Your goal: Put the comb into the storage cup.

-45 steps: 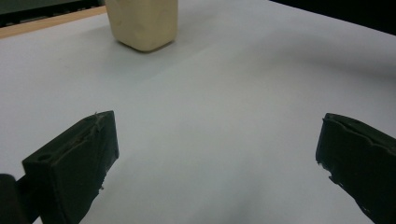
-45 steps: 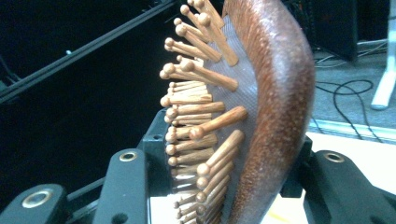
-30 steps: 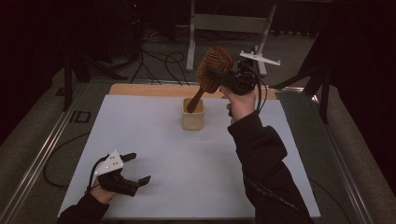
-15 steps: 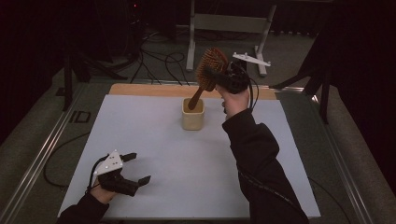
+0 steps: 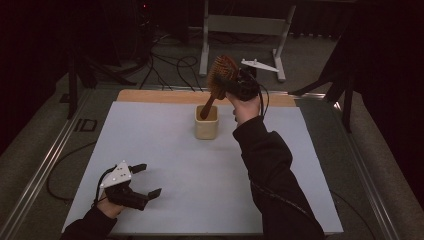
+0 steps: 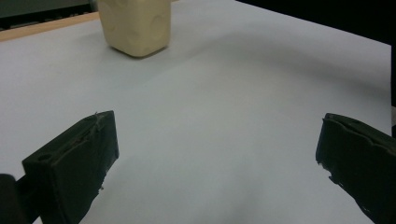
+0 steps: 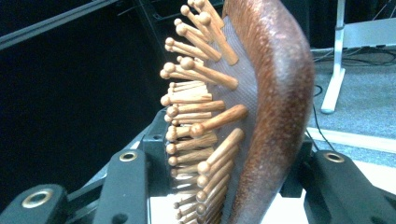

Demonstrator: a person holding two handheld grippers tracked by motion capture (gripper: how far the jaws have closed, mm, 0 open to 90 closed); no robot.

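One slip and the cup [image 5: 206,123] tips: my right claw [image 5: 235,85], clamped on the brush [image 5: 220,76], could bump it; left claw [image 5: 141,180] apart.

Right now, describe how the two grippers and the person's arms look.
Both grippers are black with two blocky jaws. The left gripper carries a pale grey three-cornered plate and a dark cable; the right gripper has its own plate and cable. Its jaws show brass-ringed holes in the right gripper view. Both arms wear dark sleeves.

Open white mat, one obstacle at its far middle.
Only the cream cup [image 5: 206,122], with the hairbrush [image 5: 219,80] handle inside, blocks passage.
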